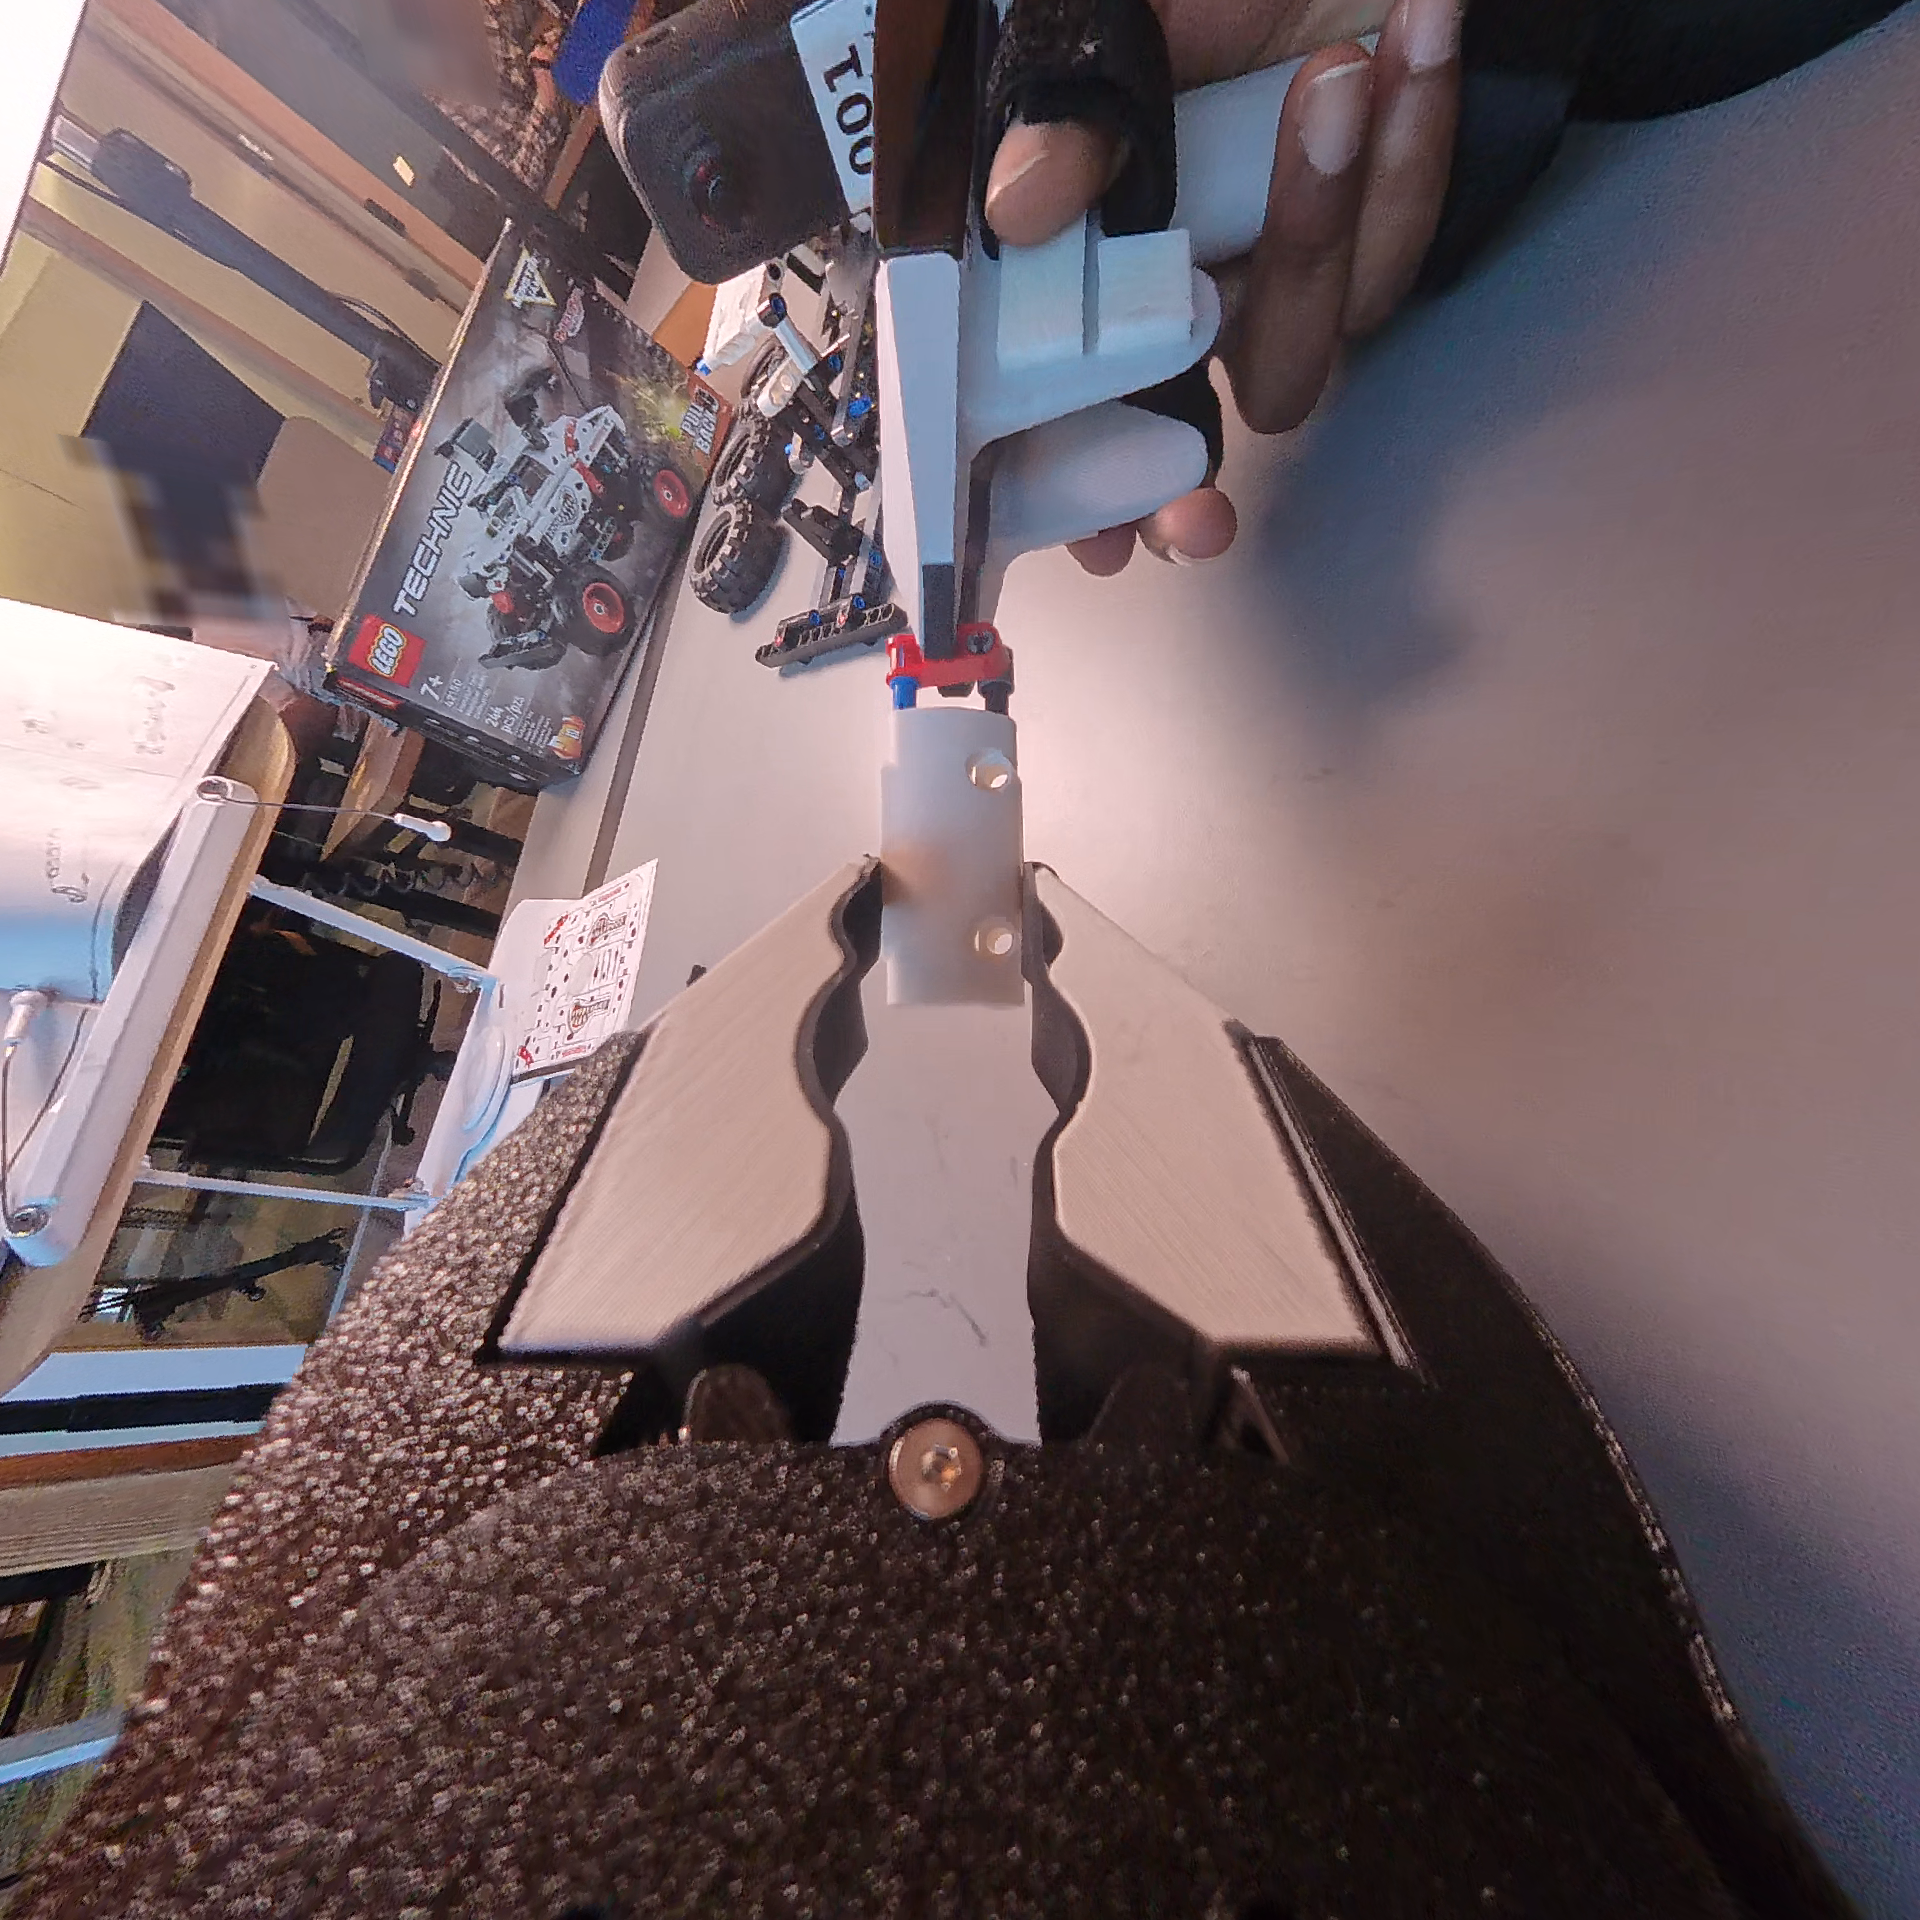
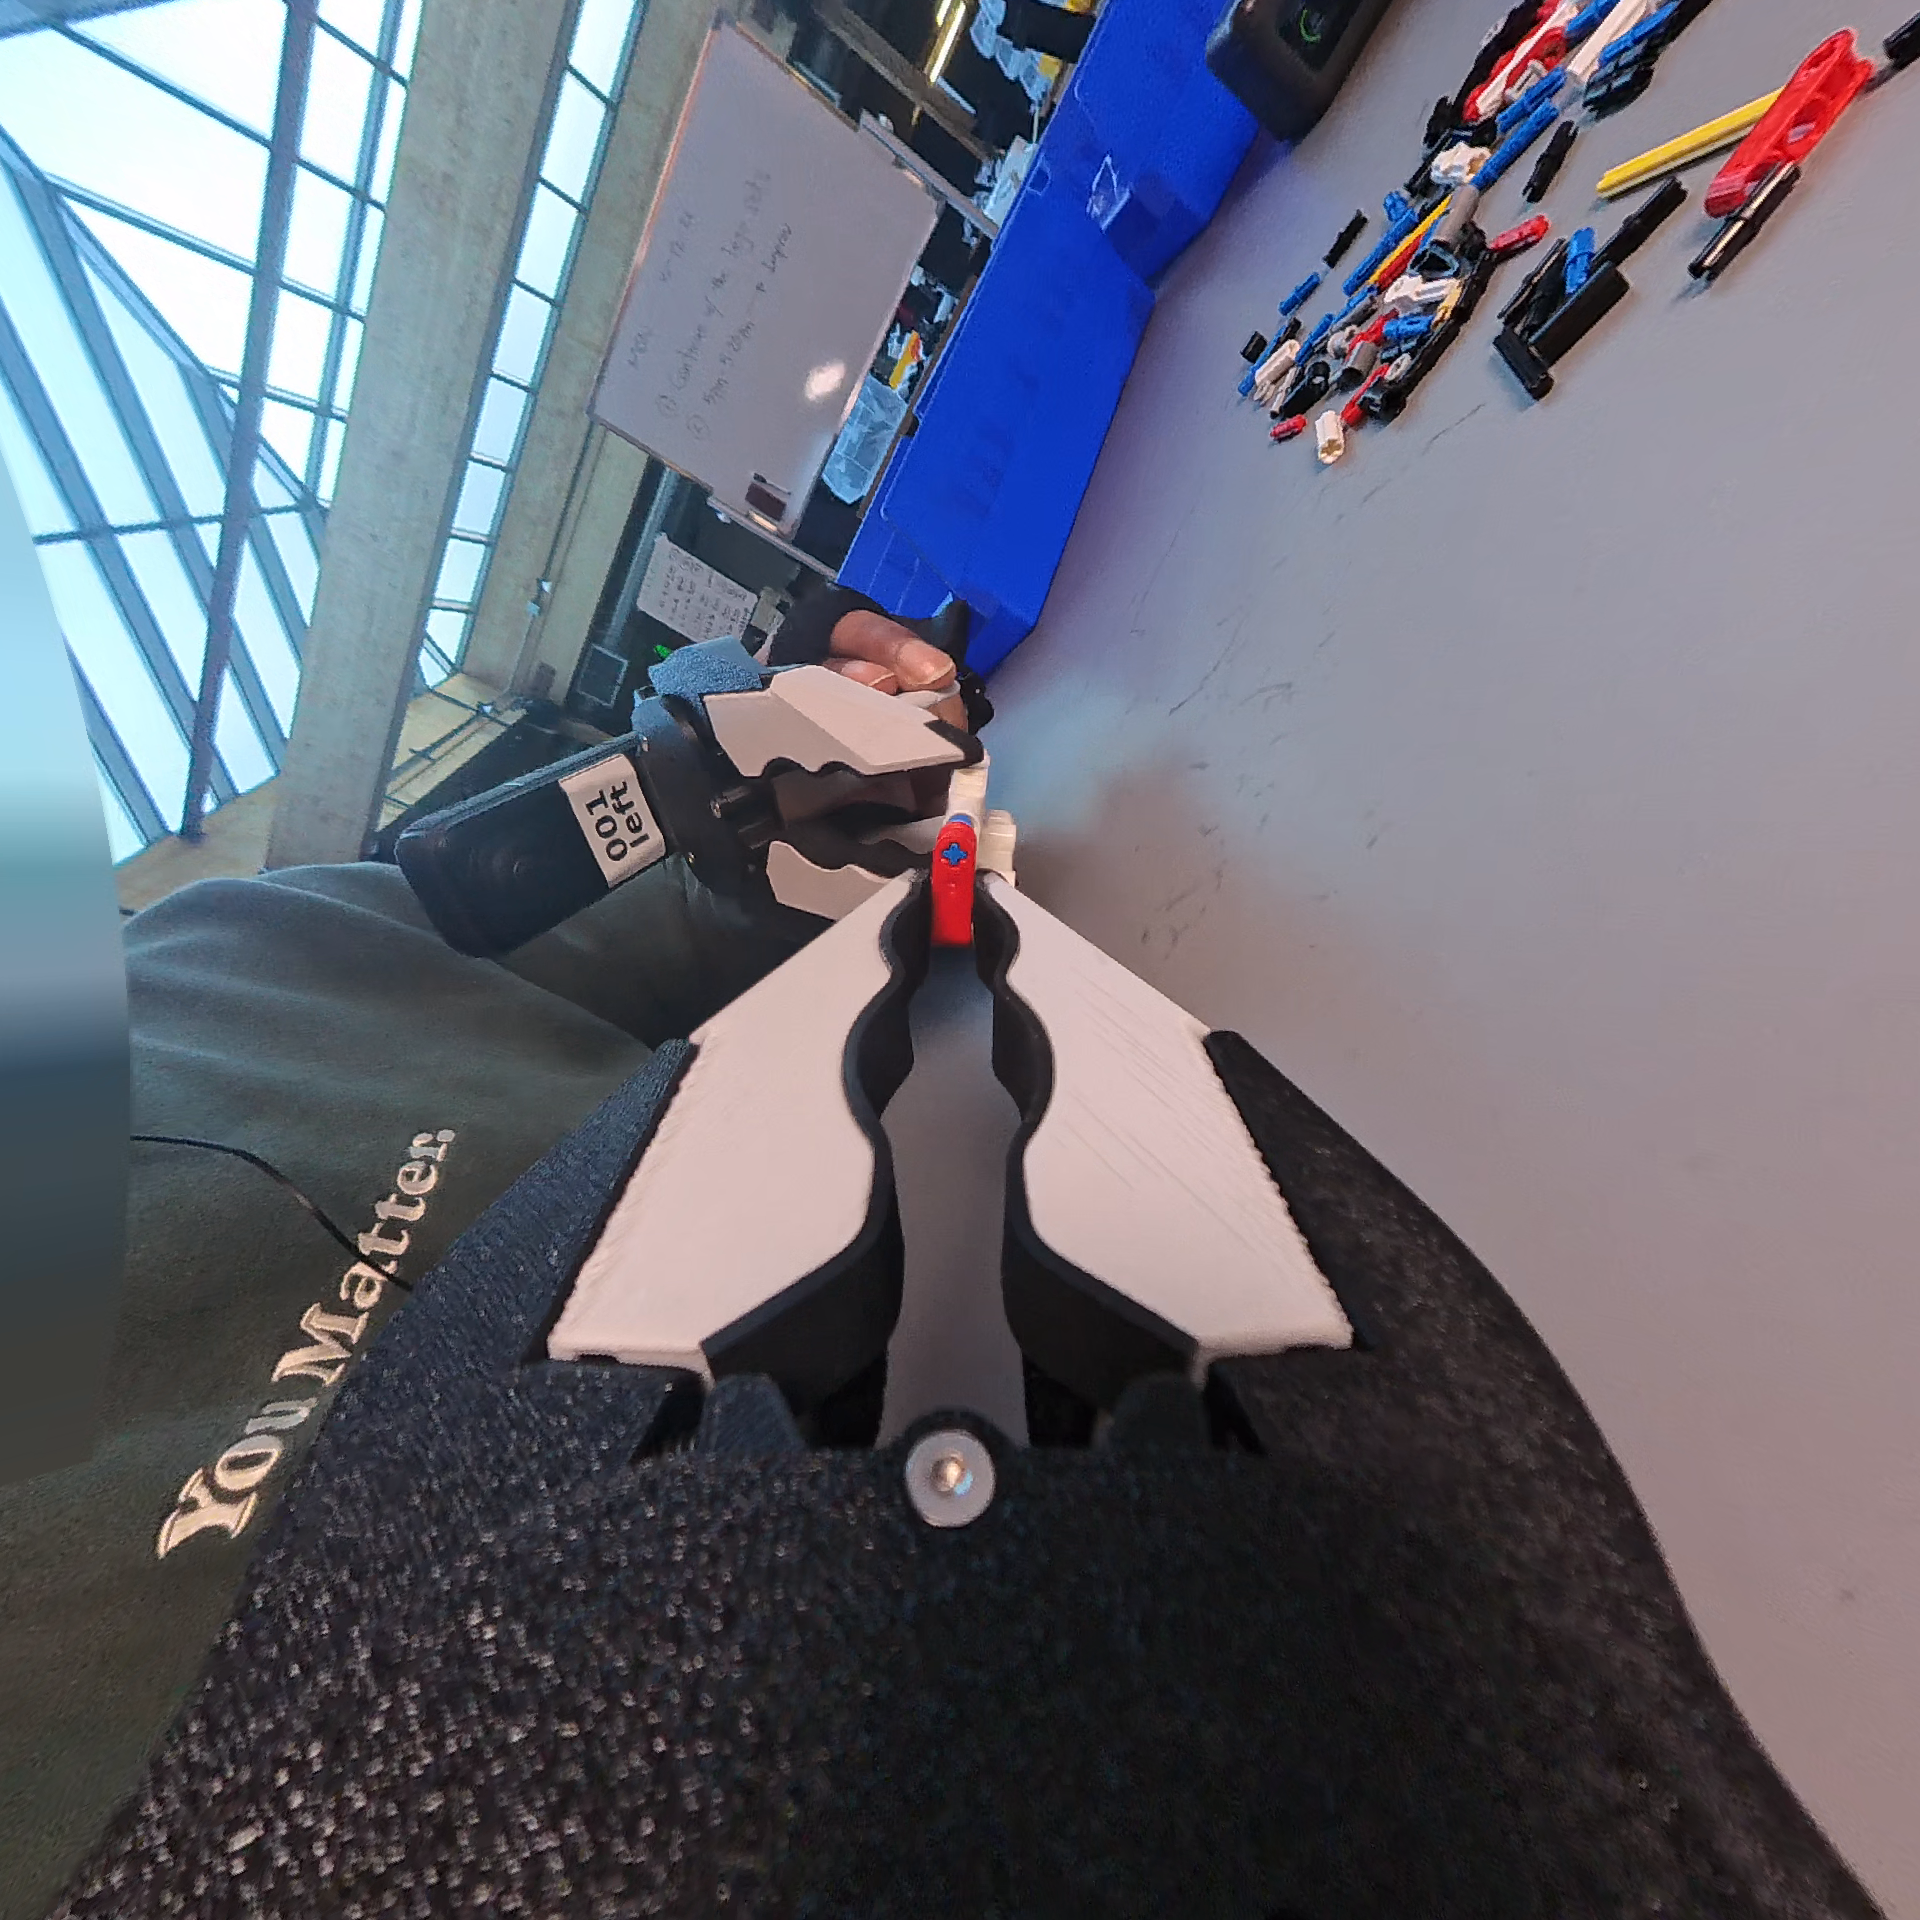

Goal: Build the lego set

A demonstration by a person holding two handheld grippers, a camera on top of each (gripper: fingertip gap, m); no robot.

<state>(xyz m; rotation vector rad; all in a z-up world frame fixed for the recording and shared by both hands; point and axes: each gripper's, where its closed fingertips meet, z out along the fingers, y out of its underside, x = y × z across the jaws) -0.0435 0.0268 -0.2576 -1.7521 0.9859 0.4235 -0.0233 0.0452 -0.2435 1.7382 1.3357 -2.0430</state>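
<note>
My left gripper [image 1: 953, 878] is shut on a white Lego piece [image 1: 951, 800] with round holes and holds it above the grey table [image 1: 1507, 935]. My right gripper [image 2: 954, 885] is shut on a small red connector [image 2: 951, 868] with a blue pin. In the left wrist view the right gripper [image 1: 951, 623] comes in from above, and the red connector [image 1: 961, 665] touches the far end of the white piece. In the right wrist view the left gripper [image 2: 961, 800] holds the white piece [image 2: 979, 810] just behind the red connector.
A Lego box [image 1: 509, 520], a partly built black chassis with tyres [image 1: 800, 468] and a sticker sheet [image 1: 592, 966] lie to the left. Loose red, blue, black and yellow pieces [image 2: 1455, 239] lie far off near a blue bin [image 2: 1039, 364]. A person's green sleeve [image 2: 364, 1039] is close by. Only a small space, under 4 cm, lies between the two pairs of fingers.
</note>
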